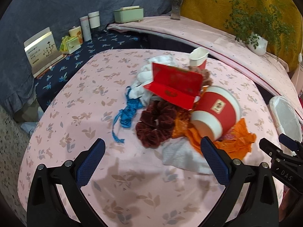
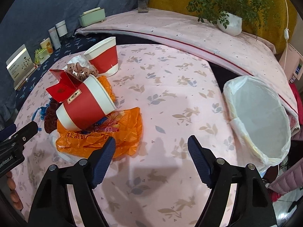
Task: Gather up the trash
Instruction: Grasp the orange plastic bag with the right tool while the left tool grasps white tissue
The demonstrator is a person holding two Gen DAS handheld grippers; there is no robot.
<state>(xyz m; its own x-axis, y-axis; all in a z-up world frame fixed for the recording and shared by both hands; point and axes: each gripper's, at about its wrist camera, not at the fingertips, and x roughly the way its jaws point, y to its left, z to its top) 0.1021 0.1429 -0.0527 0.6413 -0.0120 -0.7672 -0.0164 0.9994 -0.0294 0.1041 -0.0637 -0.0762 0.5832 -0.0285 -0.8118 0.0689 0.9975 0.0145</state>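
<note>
1. Nothing looks collected yet. The lined bin (image 2: 259, 121) at the right edge of the bench (image 2: 170, 87) shows only its white liner; I can see no trash inside it, though part of its floor is hidden.

2. All the trash sits in one heap on the left half of the bench, well apart from the bin. On top lies a tipped red-and-white paper cup (image 2: 85, 106), resting on a crumpled orange plastic bag (image 2: 106, 138), with an open red box (image 1: 174, 87) leaning against it.

3. Around them are a dark red scrunchie (image 1: 155, 124), a tangle of blue ribbon (image 1: 128, 111), white tissue (image 1: 181, 157) under the bag, and a second cup (image 2: 106, 56) standing upright at the far side of the heap.

4. My left gripper (image 1: 151, 160) hangs wide and empty just short of the scrunchie and tissue.

5. My right gripper (image 2: 151, 151) is also parted and empty, with one pad beside the edge of the orange bag; nothing lies between its fingers.

6. So, as I judge it, the whole job remains: every piece has yet to be picked up and carried across to the bin. The bag or tipped cup seems the nearest first pick.
</note>
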